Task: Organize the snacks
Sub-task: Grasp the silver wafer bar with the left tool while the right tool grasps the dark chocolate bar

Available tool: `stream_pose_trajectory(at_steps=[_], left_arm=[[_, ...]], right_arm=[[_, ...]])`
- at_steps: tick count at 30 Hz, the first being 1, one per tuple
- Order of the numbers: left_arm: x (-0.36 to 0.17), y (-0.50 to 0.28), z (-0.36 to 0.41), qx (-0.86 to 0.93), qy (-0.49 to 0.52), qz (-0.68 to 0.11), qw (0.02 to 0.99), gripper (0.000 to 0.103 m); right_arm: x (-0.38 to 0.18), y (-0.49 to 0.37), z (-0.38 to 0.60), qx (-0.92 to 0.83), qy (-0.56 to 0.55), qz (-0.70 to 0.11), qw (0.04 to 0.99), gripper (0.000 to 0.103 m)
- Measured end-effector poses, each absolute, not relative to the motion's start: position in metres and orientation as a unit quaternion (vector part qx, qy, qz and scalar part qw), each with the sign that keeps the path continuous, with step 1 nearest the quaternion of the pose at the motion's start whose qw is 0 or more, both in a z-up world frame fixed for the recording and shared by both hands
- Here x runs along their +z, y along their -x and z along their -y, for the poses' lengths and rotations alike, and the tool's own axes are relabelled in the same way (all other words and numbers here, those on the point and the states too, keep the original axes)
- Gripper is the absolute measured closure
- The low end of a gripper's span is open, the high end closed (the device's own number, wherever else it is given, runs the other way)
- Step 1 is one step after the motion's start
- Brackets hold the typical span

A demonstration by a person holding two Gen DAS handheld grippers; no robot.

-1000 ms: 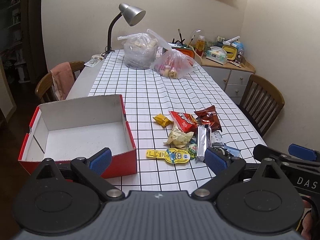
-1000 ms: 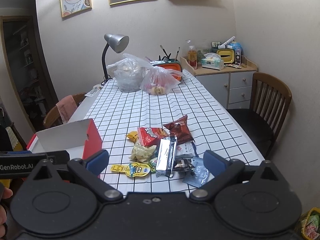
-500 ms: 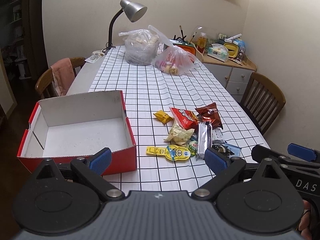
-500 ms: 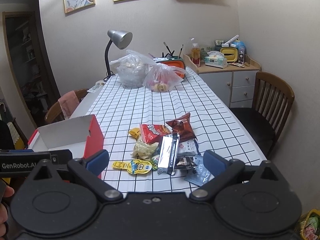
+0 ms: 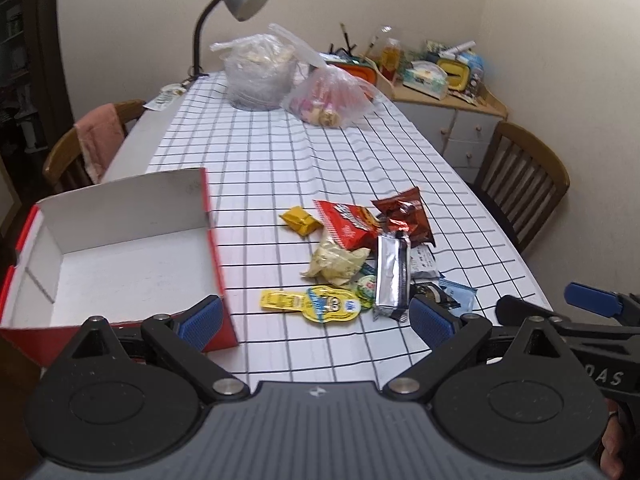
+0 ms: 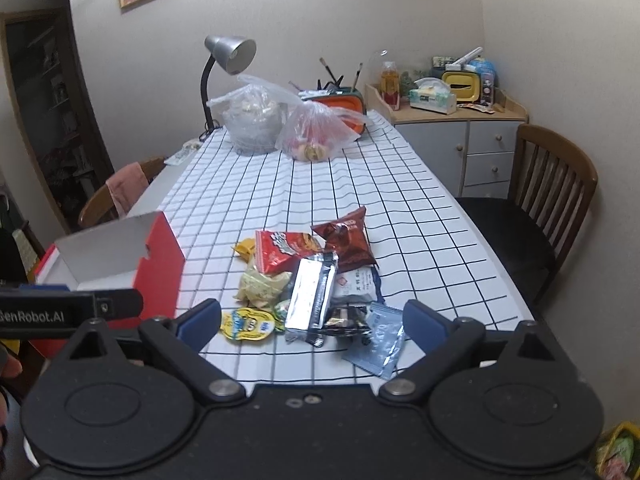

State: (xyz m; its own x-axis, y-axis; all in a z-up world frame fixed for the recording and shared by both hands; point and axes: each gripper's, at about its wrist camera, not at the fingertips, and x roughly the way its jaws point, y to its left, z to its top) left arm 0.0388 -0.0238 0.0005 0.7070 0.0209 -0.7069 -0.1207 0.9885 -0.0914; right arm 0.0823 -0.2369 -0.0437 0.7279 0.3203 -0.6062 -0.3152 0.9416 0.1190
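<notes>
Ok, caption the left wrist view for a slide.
Open left gripper faces snack packets beside an empty red box on the checked table.

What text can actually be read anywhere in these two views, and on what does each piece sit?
"GenRobot.AI" (first letter cut off): side of the left gripper, seen from the right wrist.
"DAS" (D partly cut off): body of the right gripper, seen from the left wrist.
Print on the snack packets, including the white packet with characters, is too small or blurred to read.

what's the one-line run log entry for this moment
phase: approach | left gripper: open, empty | right gripper: open, empty | snack pile: on checked tablecloth | red box: empty
</notes>
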Motion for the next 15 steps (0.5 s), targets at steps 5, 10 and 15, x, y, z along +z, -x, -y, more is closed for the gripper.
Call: stream_pose_trajectory(at_steps=[5,10,15], left_arm=[[-0.008,-0.062,0.037,0.031,0.061,-0.397,0.915,0.003],[-0.020,-0.090,0.046,0.033,0.064,-0.415,0.907,0.003],[-0.037,-0.123,0.056,0.032,0.074,-0.446,0.892,0.004]], right_arm=[[-0.060,-0.107,0.247,0.193,0.027,-0.343,0.919,0.009],[-0.076,-0.133,0.255,0.201,0.036,-0.363,0.909,0.010],[-0.096,-0.159,0.254,0.198,0.052,-0.389,0.898,0.011]])
